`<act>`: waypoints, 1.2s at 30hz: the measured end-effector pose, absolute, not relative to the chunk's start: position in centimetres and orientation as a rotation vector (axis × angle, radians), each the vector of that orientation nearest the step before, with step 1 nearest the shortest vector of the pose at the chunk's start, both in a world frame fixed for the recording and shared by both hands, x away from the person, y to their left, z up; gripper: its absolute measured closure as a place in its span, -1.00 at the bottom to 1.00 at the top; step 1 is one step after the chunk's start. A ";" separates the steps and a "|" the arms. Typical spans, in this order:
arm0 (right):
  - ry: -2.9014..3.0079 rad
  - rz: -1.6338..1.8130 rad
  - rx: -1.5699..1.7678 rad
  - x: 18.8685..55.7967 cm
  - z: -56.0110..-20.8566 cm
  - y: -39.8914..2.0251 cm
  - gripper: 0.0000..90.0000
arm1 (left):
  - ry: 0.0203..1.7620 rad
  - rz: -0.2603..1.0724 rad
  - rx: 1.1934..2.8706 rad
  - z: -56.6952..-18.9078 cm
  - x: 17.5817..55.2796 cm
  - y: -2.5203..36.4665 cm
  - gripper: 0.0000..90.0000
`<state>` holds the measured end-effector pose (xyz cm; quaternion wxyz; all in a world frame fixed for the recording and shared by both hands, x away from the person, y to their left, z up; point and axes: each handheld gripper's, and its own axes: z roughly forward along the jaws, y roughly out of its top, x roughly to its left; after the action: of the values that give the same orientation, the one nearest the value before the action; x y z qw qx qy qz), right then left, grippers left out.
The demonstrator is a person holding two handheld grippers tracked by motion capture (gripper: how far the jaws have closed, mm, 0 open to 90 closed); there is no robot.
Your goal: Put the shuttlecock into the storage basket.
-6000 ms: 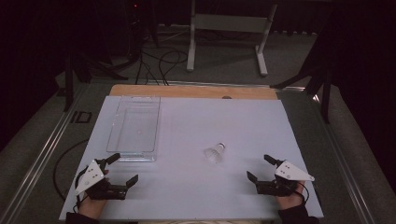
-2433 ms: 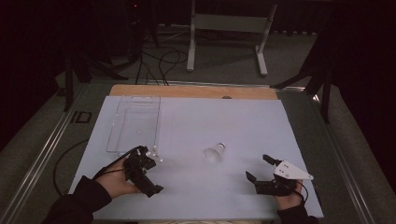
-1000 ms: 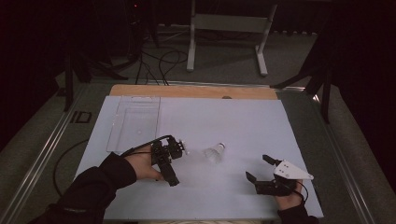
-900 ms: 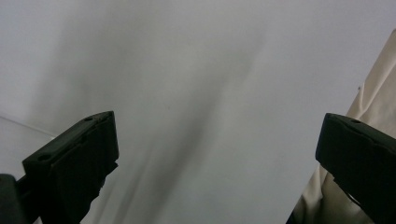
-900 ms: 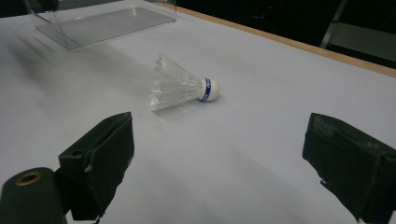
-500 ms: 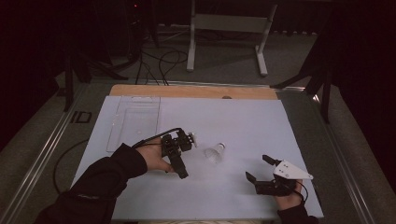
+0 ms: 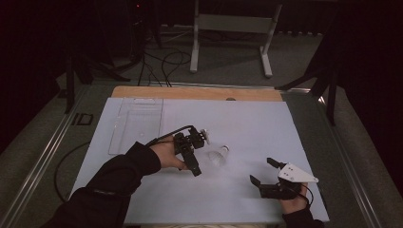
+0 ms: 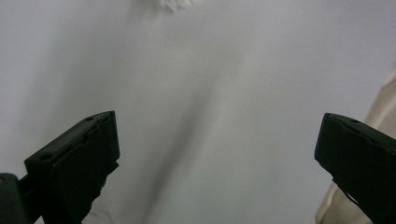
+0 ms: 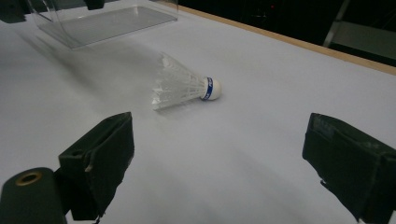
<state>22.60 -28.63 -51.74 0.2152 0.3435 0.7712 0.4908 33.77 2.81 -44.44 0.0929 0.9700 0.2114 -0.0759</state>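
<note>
Shuttlecock [image 7: 219, 155]: lies on its side on the white desk [image 7: 247, 123], near the middle, white cork with a blue band.
Left hand-held gripper [image 7: 202, 137]: jaws spread wide, empty, just left of the shuttlecock.
Right hand-held gripper [image 7: 262, 172]: jaws spread, empty, at the desk's near right edge, well apart from the shuttlecock.
Clear tray [image 7: 135, 124]: far left on the desk.

A white sheet [image 7: 247, 190] covers the table; beyond its far edge runs a bare wooden strip [image 7: 199, 93]; farther off on the dark floor stand a grey metal stand [image 7: 233, 28] and tangled black cables [image 7: 166, 59].
</note>
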 end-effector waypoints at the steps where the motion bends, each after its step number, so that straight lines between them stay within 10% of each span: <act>1: 2.139 1.363 0.953 22.6 -51.7 -28.6 -0.79 | 0.624 -0.218 2.872 -44.5 33.9 2.6 -0.98; 36: 2.147 1.371 0.955 22.6 -51.8 -28.7 -0.79 | 0.614 -0.189 2.811 -47.5 37.9 -1.6 -0.64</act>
<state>22.65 -28.69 -51.79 0.2089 0.3434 0.7718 0.4927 37.86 -1.59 -47.46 0.1288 0.9667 0.2112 -0.0651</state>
